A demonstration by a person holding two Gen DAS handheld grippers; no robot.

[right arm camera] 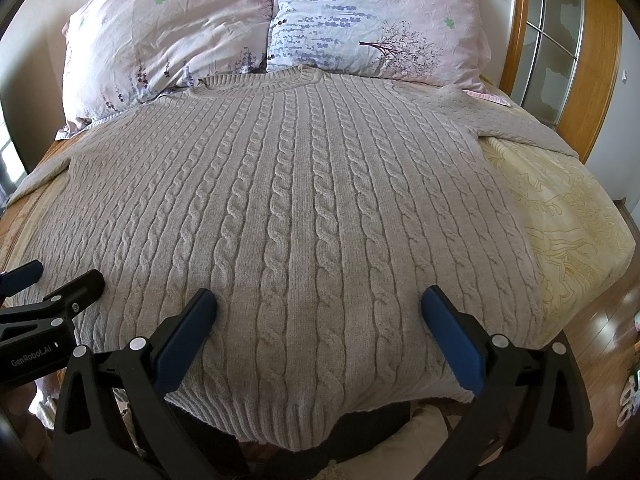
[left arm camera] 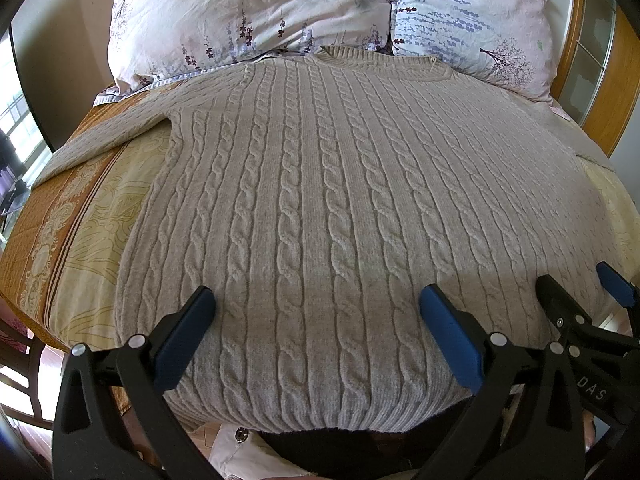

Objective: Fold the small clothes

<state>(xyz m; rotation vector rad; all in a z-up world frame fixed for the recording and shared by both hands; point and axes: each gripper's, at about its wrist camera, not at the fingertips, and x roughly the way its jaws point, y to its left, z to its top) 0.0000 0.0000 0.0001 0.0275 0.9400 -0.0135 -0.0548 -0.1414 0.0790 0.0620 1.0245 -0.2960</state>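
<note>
Sweater [left arm camera: 320,200], grey cable-knit, lies flat and face-up on the bedspread [left arm camera: 92,216] ahead of my grippers, collar toward two floral pillows [left arm camera: 248,16] against the wooden headboard [right arm camera: 600,60], sleeves spread to either side. My left gripper [left arm camera: 316,304] and right gripper [right arm camera: 318,306] hover side by side over the hem, both spread wide, holding nothing, pointing toward the collar.
</note>
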